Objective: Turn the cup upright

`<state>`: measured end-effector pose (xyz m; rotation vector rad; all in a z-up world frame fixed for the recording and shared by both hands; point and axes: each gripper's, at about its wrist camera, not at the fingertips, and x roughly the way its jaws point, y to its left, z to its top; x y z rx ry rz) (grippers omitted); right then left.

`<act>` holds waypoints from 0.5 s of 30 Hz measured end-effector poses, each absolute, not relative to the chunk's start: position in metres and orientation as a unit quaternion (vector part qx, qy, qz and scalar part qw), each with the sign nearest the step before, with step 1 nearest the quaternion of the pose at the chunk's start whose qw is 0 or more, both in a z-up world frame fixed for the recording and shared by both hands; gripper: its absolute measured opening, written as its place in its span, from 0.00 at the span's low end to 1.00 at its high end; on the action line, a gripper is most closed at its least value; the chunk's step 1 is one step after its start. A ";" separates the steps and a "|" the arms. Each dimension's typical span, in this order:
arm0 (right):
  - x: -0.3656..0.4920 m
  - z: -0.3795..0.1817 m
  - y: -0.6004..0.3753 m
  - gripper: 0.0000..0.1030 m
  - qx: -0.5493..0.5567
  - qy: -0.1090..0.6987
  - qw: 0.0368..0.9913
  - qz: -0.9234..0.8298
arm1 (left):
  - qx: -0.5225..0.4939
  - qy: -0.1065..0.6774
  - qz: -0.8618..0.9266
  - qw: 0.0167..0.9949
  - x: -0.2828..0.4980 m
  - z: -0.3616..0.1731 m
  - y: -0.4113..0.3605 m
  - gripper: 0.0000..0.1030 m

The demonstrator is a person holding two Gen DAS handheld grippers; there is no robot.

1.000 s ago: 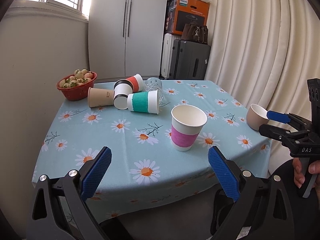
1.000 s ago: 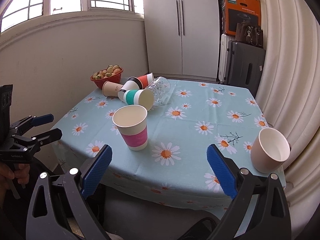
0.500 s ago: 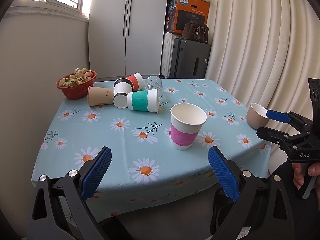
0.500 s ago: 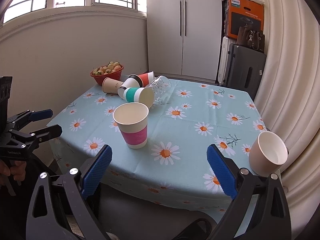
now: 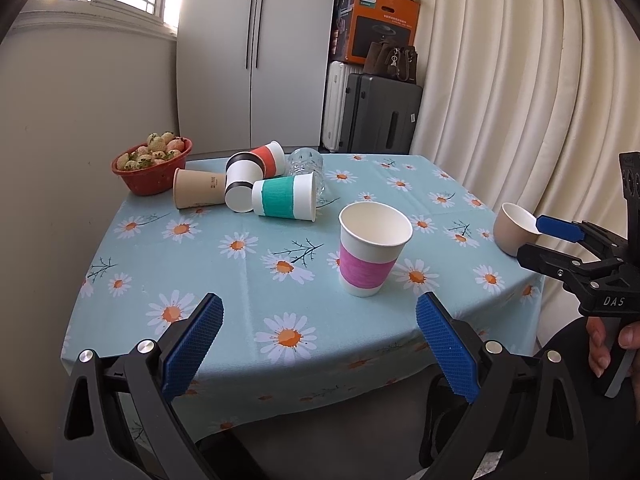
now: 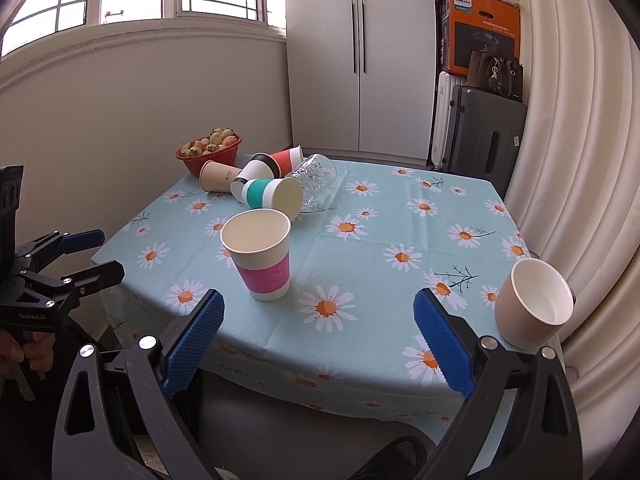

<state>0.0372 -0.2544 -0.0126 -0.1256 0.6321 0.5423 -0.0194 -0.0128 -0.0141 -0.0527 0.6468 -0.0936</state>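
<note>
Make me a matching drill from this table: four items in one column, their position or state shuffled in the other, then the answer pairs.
Items:
1. pink-banded cup
2. green-banded cup
3. red bowl
4. beige mug

States:
A. lying on its side in the pile of cups
B. near the table's right edge, tilted
C. standing upright, mouth up
D. at the far left corner, full of fruit

Pairs: 1-C, 2-A, 3-D, 4-B
</note>
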 end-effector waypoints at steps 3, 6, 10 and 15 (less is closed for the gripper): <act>0.038 -0.012 -0.254 0.92 -0.062 0.307 0.913 0.262 | -0.025 0.318 -0.046 0.947 -0.019 -0.014 -0.012 0.92; 0.038 -0.013 -0.253 0.92 -0.064 0.308 0.912 0.262 | -0.023 0.320 -0.047 0.946 -0.019 -0.015 -0.013 0.92; 0.039 -0.013 -0.253 0.92 -0.063 0.310 0.912 0.261 | -0.024 0.320 -0.046 0.946 -0.019 -0.015 -0.013 0.92; 0.038 -0.013 -0.254 0.92 -0.061 0.310 0.913 0.260 | -0.024 0.320 -0.045 0.946 -0.019 -0.015 -0.013 0.92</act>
